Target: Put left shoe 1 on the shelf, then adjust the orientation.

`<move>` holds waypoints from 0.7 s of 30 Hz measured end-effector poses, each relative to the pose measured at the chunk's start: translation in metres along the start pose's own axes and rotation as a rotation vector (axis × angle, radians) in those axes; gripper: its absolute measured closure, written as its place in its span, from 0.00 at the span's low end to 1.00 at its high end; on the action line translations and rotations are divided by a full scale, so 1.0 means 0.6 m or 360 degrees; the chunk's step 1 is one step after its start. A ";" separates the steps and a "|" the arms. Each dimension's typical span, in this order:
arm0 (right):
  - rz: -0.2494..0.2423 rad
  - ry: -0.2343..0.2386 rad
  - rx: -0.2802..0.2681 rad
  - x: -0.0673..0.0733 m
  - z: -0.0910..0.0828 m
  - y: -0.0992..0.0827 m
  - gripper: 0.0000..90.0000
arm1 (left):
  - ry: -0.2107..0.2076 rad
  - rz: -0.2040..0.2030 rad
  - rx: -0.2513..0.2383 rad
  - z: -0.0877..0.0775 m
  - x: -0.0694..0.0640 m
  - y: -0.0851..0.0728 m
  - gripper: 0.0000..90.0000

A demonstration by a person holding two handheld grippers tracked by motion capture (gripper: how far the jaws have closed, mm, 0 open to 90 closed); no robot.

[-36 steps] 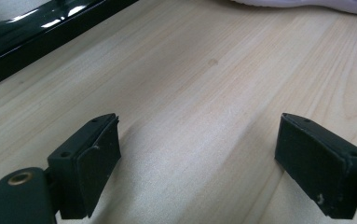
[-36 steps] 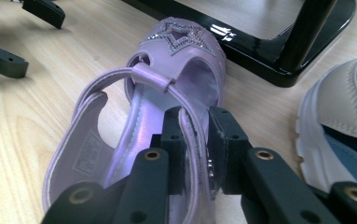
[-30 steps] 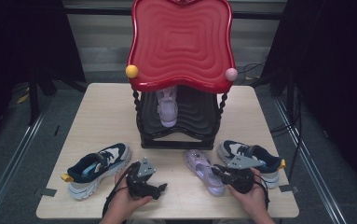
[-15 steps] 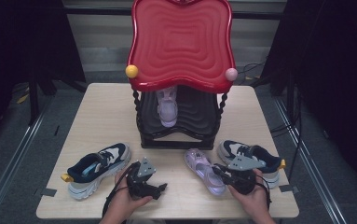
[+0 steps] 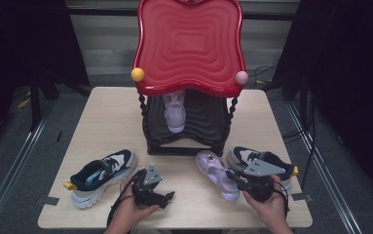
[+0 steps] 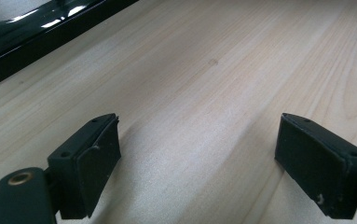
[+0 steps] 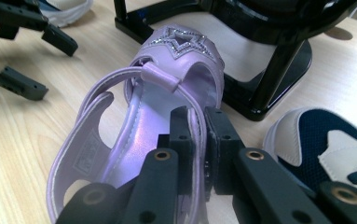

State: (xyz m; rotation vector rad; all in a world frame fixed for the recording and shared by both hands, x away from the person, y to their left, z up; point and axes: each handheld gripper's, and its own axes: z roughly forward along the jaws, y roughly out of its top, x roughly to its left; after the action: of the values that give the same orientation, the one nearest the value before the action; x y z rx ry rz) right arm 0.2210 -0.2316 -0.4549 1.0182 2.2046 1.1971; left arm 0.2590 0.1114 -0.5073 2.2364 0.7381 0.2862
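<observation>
A lilac sandal (image 5: pixel 215 173) lies on the table in front of the black shoe rack (image 5: pixel 186 141). My right gripper (image 5: pixel 233 179) is shut on the sandal's (image 7: pixel 167 112) side strap, jaws pinching the rim. My left gripper (image 5: pixel 167 197) rests near the table's front edge, open, with bare wood between its pads (image 6: pixel 97 158). A second lilac sandal (image 5: pixel 175 111) stands on the rack's shelf under the red top (image 5: pixel 190 44). A navy and white sneaker (image 5: pixel 101 175) lies at the left, its pair (image 5: pixel 259 161) at the right beside my right hand.
The rack stands mid-table, its black base (image 6: pixel 22 42) just ahead of my left gripper and its post (image 7: pixel 274 74) close beyond the held sandal. Yellow (image 5: pixel 137 74) and pink (image 5: pixel 241 77) balls sit on the red top's corners. Dark curtains flank the table.
My right gripper has closed in on the sandal's side and taken hold of its strap. The left gripper has stayed put.
</observation>
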 end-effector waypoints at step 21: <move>-0.0028 0.0026 -0.0046 0.008 -0.026 0.040 0.92 | -0.0002 -0.0004 -0.0001 0.000 0.000 0.000 0.15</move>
State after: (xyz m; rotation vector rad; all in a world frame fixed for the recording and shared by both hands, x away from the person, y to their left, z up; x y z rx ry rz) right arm 0.2172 -0.2274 -0.4264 0.9792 2.1974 1.2302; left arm 0.2590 0.1114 -0.5074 2.2347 0.7398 0.2839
